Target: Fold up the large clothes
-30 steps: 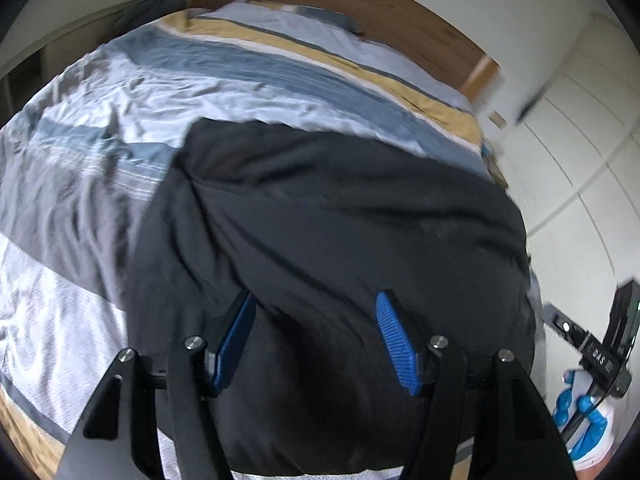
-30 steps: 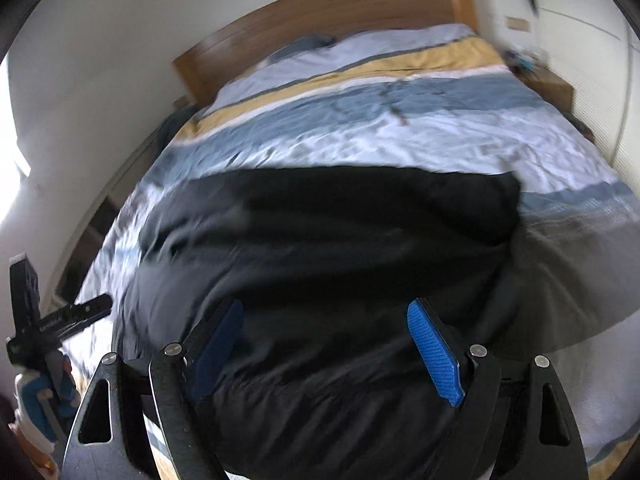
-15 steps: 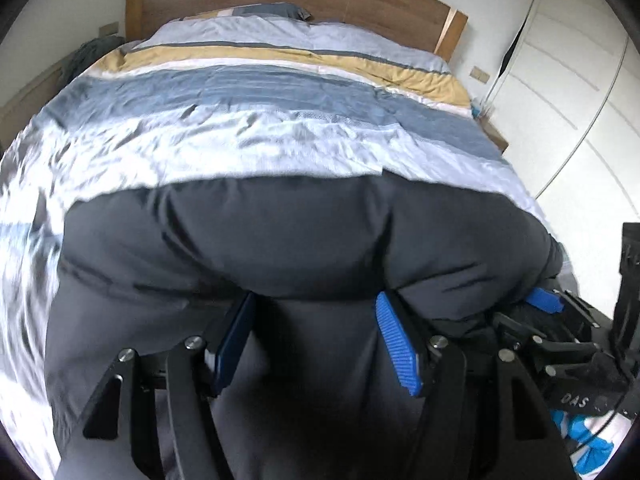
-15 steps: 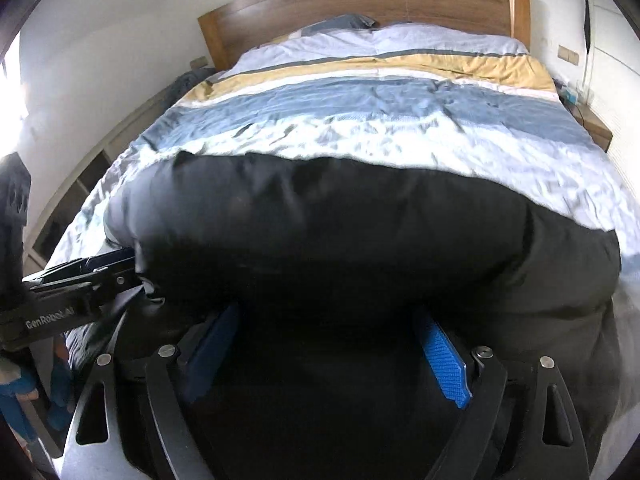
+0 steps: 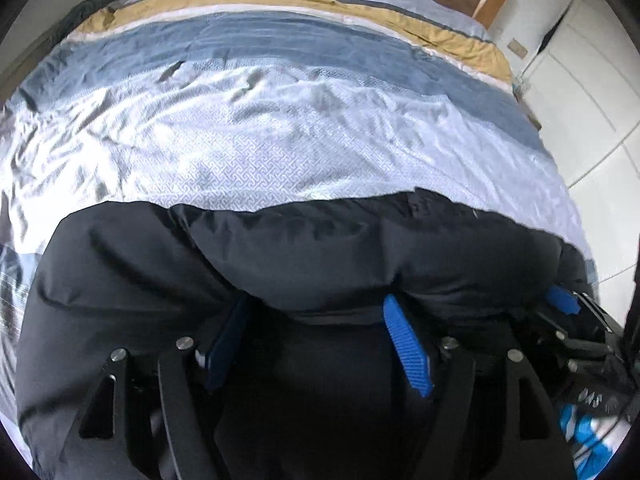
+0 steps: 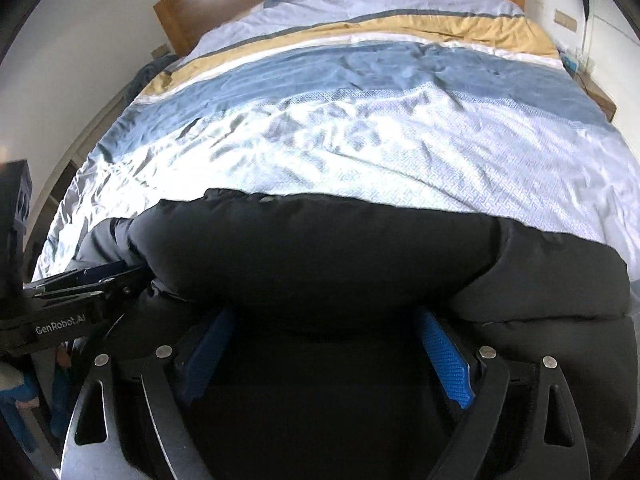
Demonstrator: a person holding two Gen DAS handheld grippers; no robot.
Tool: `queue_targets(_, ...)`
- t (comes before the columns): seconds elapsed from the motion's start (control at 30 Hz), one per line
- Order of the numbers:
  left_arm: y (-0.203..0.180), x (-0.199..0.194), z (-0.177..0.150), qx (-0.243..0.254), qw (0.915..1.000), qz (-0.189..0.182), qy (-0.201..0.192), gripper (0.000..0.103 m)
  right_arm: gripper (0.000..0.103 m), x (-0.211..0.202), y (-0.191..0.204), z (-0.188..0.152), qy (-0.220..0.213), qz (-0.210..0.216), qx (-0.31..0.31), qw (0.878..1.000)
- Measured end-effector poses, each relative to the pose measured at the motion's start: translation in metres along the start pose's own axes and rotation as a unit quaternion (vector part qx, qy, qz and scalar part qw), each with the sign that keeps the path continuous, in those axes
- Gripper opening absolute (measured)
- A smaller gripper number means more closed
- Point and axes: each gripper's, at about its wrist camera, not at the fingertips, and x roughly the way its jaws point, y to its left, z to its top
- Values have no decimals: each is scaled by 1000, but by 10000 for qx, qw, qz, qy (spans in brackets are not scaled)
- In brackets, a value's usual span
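The black padded jacket (image 5: pixel 312 256) lies across the near end of the bed (image 5: pixel 280 148), bunched into a thick roll right at both your tools. It reads as puffy, soft and light, with a smooth shell that probably slips; it will spring back after a fold, so you should expect to press it flat.

Your left gripper (image 5: pixel 316 344) has its jaws opening, blue pads wide, with the padded roll bulging over the fingertips and dark cloth between them; the pads do not look pressed on it. Your right gripper (image 6: pixel 328 356) is spread very wide, and the fabric roll sits over its tips too. No clear clamp shows, so count it as loose. Each tool shows at the edge of the other's view, close beside, so watch that they don't knock.

Best hold, as a guess: take the hem or a seam edge at the outer corners, not the fat middle, since thick padding squeezes out of the pads.

Around: the striped duvet is wrinkled and may drag along with the jacket. Wooden headboard (image 6: pixel 280 20) is far off, white wardrobe doors (image 5: pixel 580 92) at the right side. Nothing else lies on the bed near the jacket.
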Motion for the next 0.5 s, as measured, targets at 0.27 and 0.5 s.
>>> queue_targets(0.27, 70, 5, 13, -920, 9946, 421, 248, 74, 90, 6, -103, -4, 250, -357, 1261, 9911)
queue_targets(0.5, 120, -44, 7, -965, 9849, 1435, -69, 74, 89, -32, -122, -11, 184, -1452, 992, 9842)
